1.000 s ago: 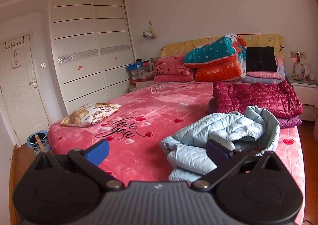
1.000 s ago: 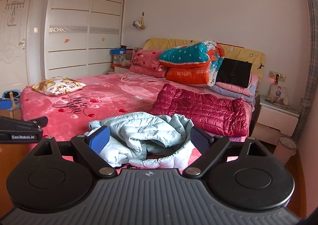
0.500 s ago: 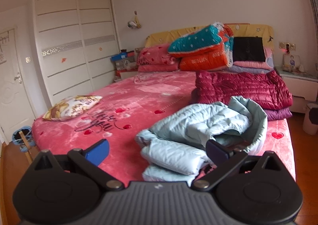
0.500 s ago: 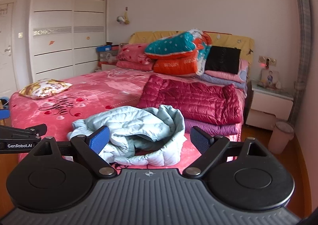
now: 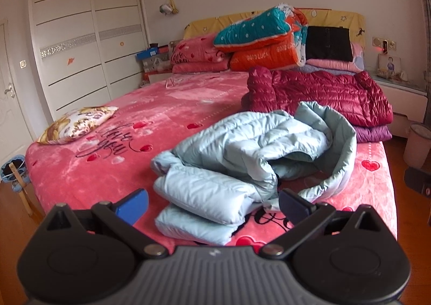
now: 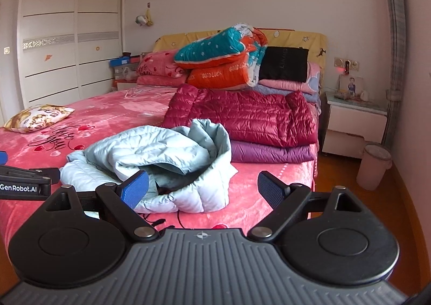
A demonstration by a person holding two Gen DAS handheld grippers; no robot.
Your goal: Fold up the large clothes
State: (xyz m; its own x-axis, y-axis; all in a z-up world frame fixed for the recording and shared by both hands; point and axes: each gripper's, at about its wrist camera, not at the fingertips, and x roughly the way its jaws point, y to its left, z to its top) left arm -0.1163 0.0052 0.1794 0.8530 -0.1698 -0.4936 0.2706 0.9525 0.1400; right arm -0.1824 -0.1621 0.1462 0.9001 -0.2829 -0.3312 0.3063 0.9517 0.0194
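Fingers (image 5: 133, 205) of both grippers spread wide, empty, before crumpled pale-blue jacket (image 5: 242, 154) on bed (image 5: 80, 175).

We hold our left gripper (image 5: 212, 204) level with its jaws spread wide, nothing between the pads. Our right gripper (image 6: 202, 189) sits just to its right, level too, fingers (image 6: 269, 191) equally far apart and empty.
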